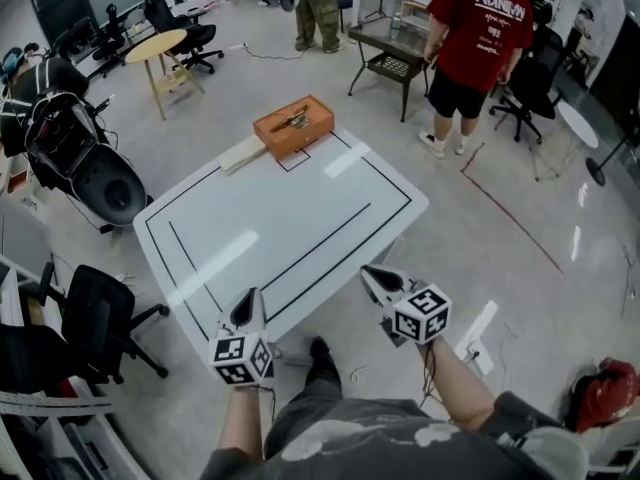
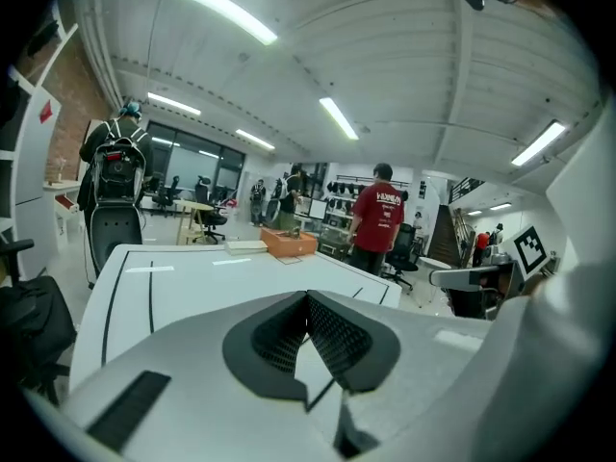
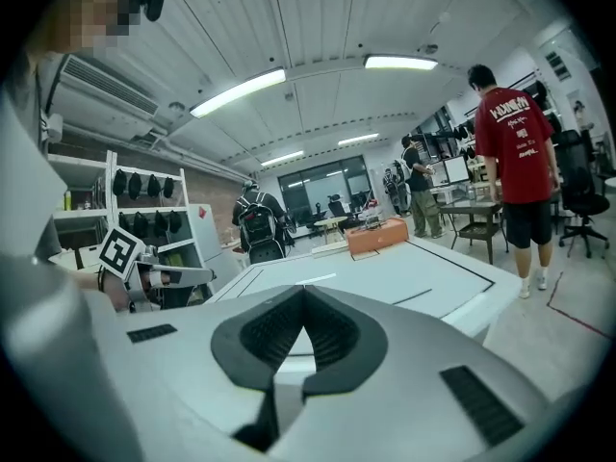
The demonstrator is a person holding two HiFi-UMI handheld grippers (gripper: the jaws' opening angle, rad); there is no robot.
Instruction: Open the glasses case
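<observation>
Approach step: left gripper (image 1: 244, 311) and right gripper (image 1: 379, 282), both pressed together and empty at the surface's (image 1: 300, 218) near edge, must reach the far orange box (image 1: 293, 128).

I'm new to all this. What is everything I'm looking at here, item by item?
Table: one, white with black lines, centre.
Orange box: one, orange, table's far end.
Dark item: one, dark, on the box; too small to identify.
Flat board: one, pale, left of the box.
Round table: one, wooden, far left.
Wire table: one, black, far side.
Person in red shirt: one, standing beyond the table.
Office chairs: several, black, around the room.
Red bag: one, floor, lower right.
Left claw, right claw: white, shut, empty, near table edge.
</observation>
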